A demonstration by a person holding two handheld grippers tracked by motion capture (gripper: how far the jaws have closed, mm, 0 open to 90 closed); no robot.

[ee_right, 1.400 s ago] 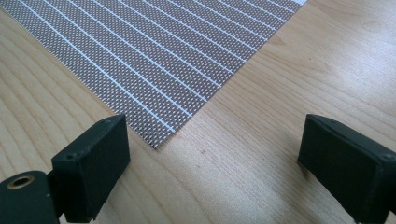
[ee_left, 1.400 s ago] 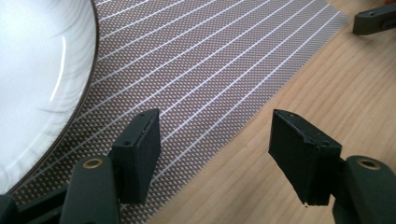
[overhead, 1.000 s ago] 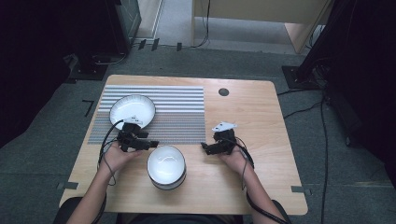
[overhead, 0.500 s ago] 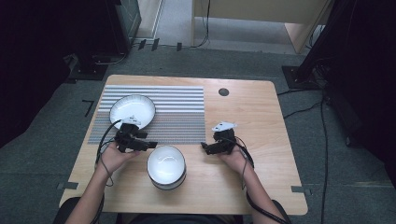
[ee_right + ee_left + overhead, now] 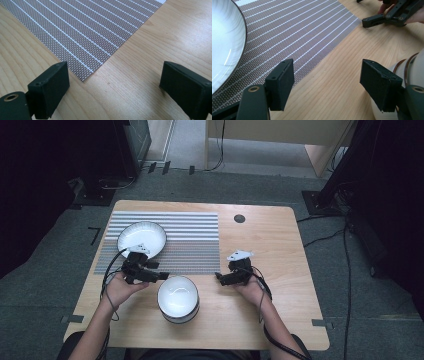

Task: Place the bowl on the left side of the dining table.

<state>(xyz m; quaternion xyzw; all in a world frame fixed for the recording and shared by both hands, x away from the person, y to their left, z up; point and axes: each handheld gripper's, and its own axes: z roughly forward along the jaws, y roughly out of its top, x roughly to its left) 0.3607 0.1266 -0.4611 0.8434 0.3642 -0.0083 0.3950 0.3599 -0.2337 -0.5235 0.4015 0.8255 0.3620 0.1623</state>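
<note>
We take the striped grey woven placemat (image 5: 165,242) as our landmark on the pale wooden table (image 5: 280,250). On the mat's far left part sits the shallow white plate with a dark rim (image 5: 142,239), so that piece looks already placed. The deep white ceramic bowl with a brown-banded rim (image 5: 178,298) stands off the mat, on bare wood just beyond its near edge, and we judge that moving it is the work still ahead.

Our left gripper (image 5: 161,276) lies over the mat's near edge, just beside the bowl; its jaws stand parted with nothing between them, one pad (image 5: 378,83) close to the bowl's wall (image 5: 414,67). Our right gripper (image 5: 220,279) waits at the mat's near right corner, jaws spread wide and empty over the wood. No grasp has yet been made.
</note>
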